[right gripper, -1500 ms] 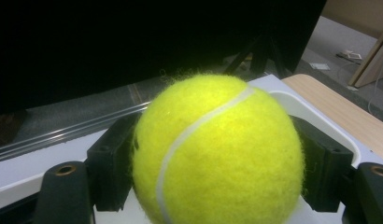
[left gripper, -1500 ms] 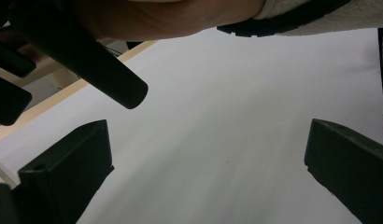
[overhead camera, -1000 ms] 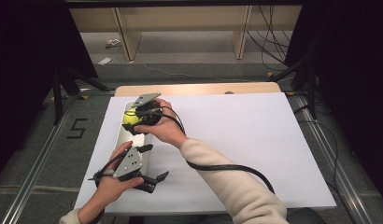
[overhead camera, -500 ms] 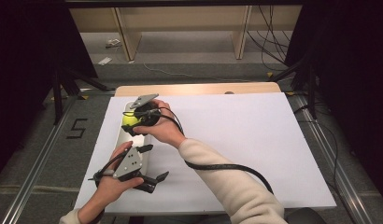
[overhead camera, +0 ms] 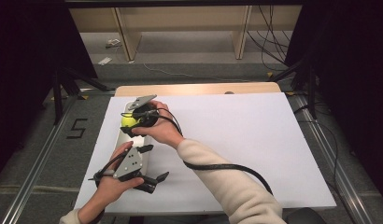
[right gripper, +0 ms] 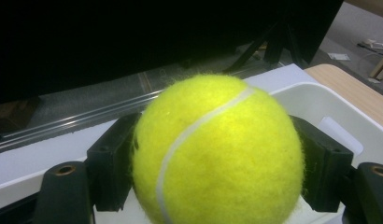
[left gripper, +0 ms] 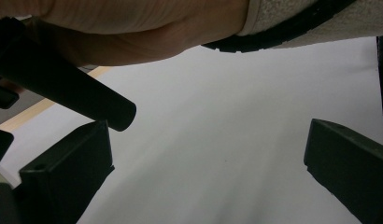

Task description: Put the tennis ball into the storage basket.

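Your right claw (right gripper: pixel 213 182) is clamped on the ball (right gripper: pixel 217 151), one jaw pressed to each side, seam running up across the face. In the high view the ball (overhead camera: pixel 129 121) sits over the far end of the white tray (overhead camera: pixel 120 140), which lies along the left edge of the surface (overhead camera: pixel 255 149). Whether the ball is resting on the tray floor or held just above it, you cannot tell from these angles. Your left claw (overhead camera: pixel 150 163) sits nearer you with jaws wide apart and nothing between them, beside the tray's near end; it looks out under your right forearm (left gripper: pixel 133 28). Judgement: the ball is being placed in, or lifted from, the tray. Keep the squeeze even; felt grips well, but a round ball will squirt out if the jaws sit off its middle. Move straight up or down so the jaws clear the tray wall (right gripper: pixel 320 100). If the tray looks likely to skid, steady its near end with the left claw.
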A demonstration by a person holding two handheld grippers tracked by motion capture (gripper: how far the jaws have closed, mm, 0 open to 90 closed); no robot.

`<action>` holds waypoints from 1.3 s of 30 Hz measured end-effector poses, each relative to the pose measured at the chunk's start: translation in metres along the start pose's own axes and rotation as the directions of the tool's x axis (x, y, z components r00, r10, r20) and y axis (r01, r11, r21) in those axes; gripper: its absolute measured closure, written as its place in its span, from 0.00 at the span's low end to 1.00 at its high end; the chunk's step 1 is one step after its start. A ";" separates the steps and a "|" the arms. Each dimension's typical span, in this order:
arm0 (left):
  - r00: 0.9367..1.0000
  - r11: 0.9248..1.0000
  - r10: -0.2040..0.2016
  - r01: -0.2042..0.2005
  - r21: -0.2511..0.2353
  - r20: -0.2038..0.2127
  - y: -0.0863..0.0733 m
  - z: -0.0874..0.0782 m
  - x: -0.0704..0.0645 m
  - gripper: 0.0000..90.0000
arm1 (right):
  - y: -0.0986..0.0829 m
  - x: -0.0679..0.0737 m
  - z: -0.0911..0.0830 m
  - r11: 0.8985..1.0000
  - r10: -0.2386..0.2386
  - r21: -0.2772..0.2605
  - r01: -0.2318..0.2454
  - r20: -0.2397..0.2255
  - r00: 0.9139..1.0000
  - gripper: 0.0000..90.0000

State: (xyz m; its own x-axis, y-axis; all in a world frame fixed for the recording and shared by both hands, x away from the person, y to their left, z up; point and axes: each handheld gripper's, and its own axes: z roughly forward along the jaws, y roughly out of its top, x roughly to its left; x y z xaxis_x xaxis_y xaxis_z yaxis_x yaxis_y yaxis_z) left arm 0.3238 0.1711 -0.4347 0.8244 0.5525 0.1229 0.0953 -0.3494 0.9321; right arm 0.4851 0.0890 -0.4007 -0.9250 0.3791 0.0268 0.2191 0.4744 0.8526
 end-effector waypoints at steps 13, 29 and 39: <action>1.000 1.000 0.000 0.000 0.000 0.000 0.000 0.000 0.000 0.01 | -0.005 0.001 0.005 1.000 0.005 0.018 -0.005 -0.006 1.000 0.29; 1.000 1.000 0.004 -0.004 0.004 0.005 0.000 0.000 -0.001 0.01 | -0.008 0.001 0.010 0.999 0.005 0.036 -0.004 -0.019 1.000 0.29; 1.000 1.000 0.006 -0.007 0.006 0.009 0.000 0.000 -0.001 0.01 | -0.010 0.001 0.014 0.999 0.008 0.043 -0.007 -0.019 1.000 0.29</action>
State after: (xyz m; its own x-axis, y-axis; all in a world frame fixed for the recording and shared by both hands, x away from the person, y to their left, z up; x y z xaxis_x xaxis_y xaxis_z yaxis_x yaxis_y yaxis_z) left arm 0.3229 0.1709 -0.4349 0.8302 0.5431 0.1257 0.0931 -0.3574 0.9293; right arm 0.4867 0.0959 -0.4163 -0.9290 0.3675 0.0438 0.2390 0.5052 0.8293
